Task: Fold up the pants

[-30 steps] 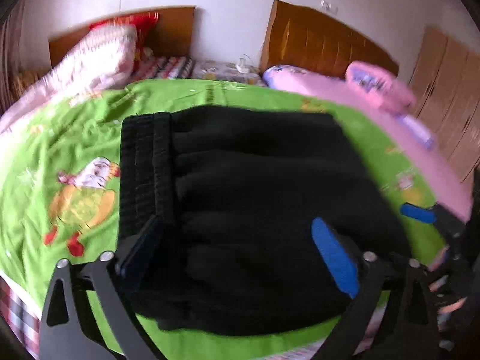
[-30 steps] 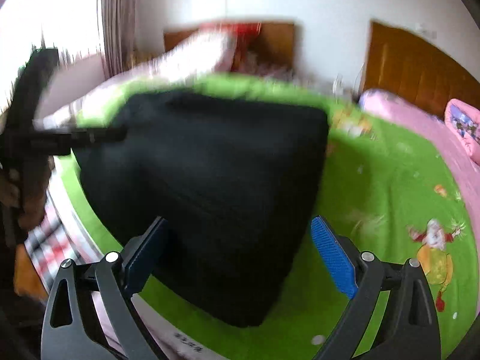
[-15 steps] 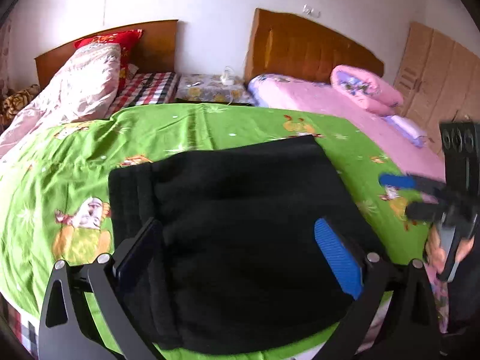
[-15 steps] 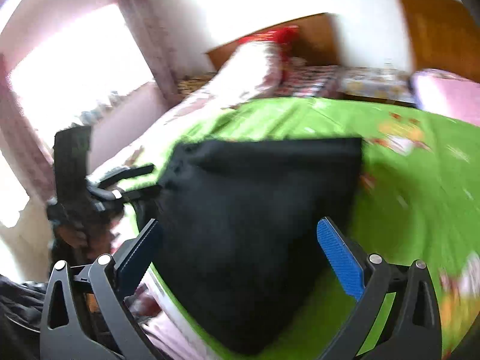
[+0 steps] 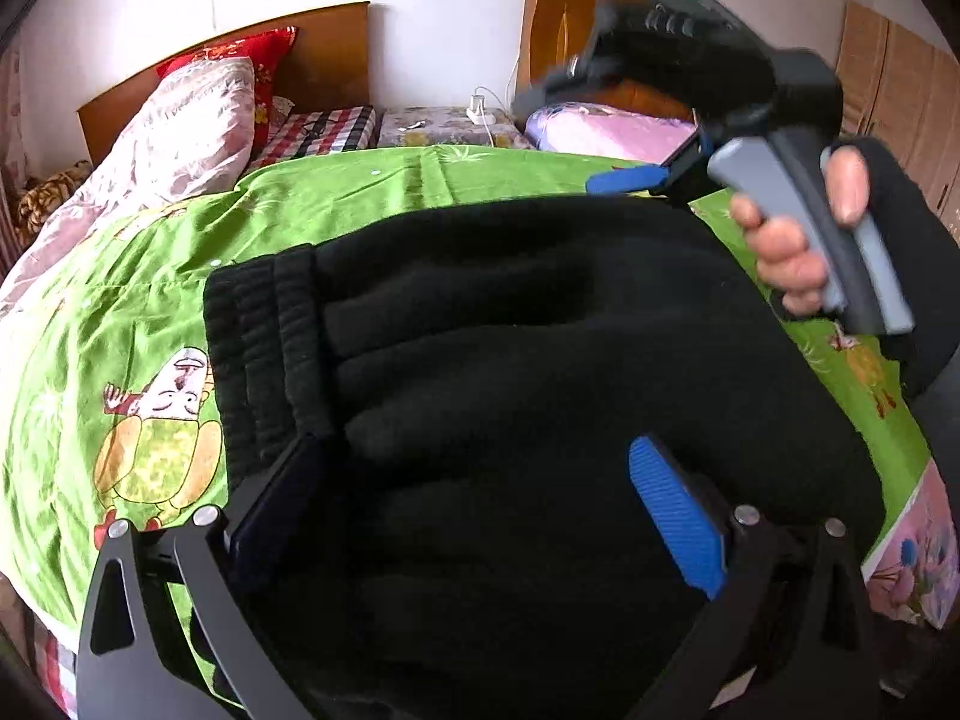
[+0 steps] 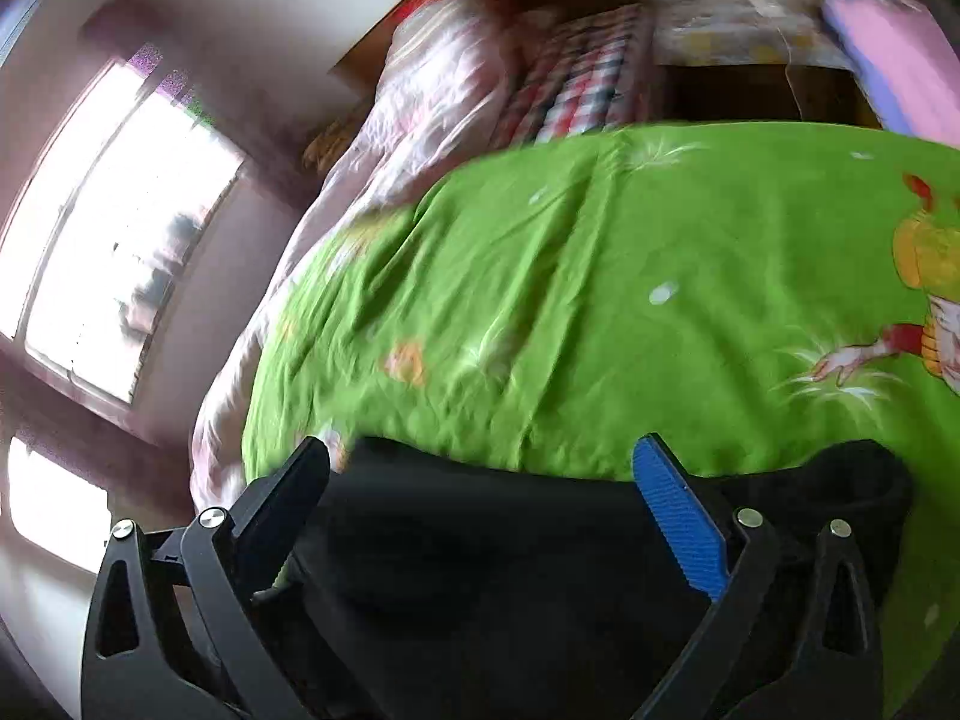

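Black pants (image 5: 540, 372) lie folded into a thick rectangle on the green bedspread (image 5: 150, 276), ribbed waistband (image 5: 264, 336) at the left. My left gripper (image 5: 480, 510) hovers open over their near edge, nothing between its fingers. In the left wrist view my right gripper (image 5: 654, 174) is held by a hand (image 5: 786, 252) above the pants' far right corner; one blue pad shows there. In the blurred right wrist view my right gripper (image 6: 480, 504) is open above the pants (image 6: 510, 570), facing the bare bedspread (image 6: 600, 300).
A pink floral quilt (image 5: 180, 138) and red pillow (image 5: 240, 60) lie at the back left, by a wooden headboard (image 5: 324, 54). A second bed with pink bedding (image 5: 612, 132) is behind right. A window (image 6: 108, 240) is left of the bed.
The right gripper has swung from the right side up over the pants' far corner and turned toward the window side. The left gripper has moved closer over the pants.
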`<state>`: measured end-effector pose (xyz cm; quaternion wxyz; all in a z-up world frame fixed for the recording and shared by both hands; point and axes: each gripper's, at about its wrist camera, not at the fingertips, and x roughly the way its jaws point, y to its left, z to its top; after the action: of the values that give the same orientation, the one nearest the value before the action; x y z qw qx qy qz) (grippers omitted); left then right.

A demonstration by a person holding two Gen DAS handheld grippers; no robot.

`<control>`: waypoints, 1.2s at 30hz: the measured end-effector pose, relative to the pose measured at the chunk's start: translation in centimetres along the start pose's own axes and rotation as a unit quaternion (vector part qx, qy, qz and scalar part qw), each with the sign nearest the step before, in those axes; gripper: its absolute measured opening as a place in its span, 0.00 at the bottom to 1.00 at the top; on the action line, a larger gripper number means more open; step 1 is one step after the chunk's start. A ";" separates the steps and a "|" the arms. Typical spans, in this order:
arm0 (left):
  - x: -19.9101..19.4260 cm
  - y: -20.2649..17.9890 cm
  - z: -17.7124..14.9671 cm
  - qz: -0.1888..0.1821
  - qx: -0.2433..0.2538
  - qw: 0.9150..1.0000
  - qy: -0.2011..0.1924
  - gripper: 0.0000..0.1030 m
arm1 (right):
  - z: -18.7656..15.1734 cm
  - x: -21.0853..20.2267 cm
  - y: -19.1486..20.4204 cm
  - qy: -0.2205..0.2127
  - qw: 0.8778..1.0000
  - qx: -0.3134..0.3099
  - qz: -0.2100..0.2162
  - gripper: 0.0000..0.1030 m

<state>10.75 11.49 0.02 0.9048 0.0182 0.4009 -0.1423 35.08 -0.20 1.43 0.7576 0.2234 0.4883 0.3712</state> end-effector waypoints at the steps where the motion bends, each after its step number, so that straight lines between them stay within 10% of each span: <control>1: -0.1 0.3 0.1 -0.002 -0.002 1.000 -0.002 0.99 | -0.3 0.2 0.8 0.008 1.000 -0.010 0.025 0.96; 5: -0.8 0.1 -0.1 0.008 -0.014 1.000 -0.015 0.99 | -2.8 3.6 3.2 0.091 0.991 -0.041 0.092 0.96; 7: -1.4 -0.2 -0.2 0.016 -0.015 1.000 -0.021 0.99 | -3.0 6.5 2.8 0.117 0.991 -0.050 0.044 0.95; 13: -2.2 -0.7 -1.0 0.042 0.006 0.999 -0.014 0.99 | -0.7 1.3 2.5 -0.055 0.998 -0.021 -0.030 0.96; 16: -2.4 -0.7 -1.3 0.045 0.006 0.999 -0.017 0.99 | -2.8 -1.1 2.8 -0.037 0.998 -0.025 0.040 0.96; 23: -2.2 -1.4 -1.5 0.063 0.009 0.998 -0.020 0.99 | -8.0 -2.5 -1.2 0.051 0.997 -0.052 -0.003 0.95; 25: -2.2 -1.5 -1.6 0.064 0.011 0.998 -0.018 0.99 | -8.0 -3.6 -2.1 0.005 0.999 -0.041 0.024 0.95; 28: -2.1 -1.7 -1.5 0.069 0.012 0.997 -0.014 0.99 | -9.0 -8.1 -2.3 -0.098 0.994 -0.007 -0.048 0.96; 31: -2.0 -1.7 -1.5 0.070 0.012 0.997 -0.014 0.99 | -11.7 -9.6 -1.4 -0.101 0.994 -0.010 0.034 0.96; 36: -2.7 -2.2 -1.8 0.093 0.012 0.995 -0.026 0.99 | -20.3 -13.4 3.0 -0.159 0.977 -0.096 -0.103 0.96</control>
<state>7.16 10.25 0.96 0.9240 0.0626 0.3719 -0.0628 12.39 -9.21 2.66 0.8775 0.1543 0.3444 0.2957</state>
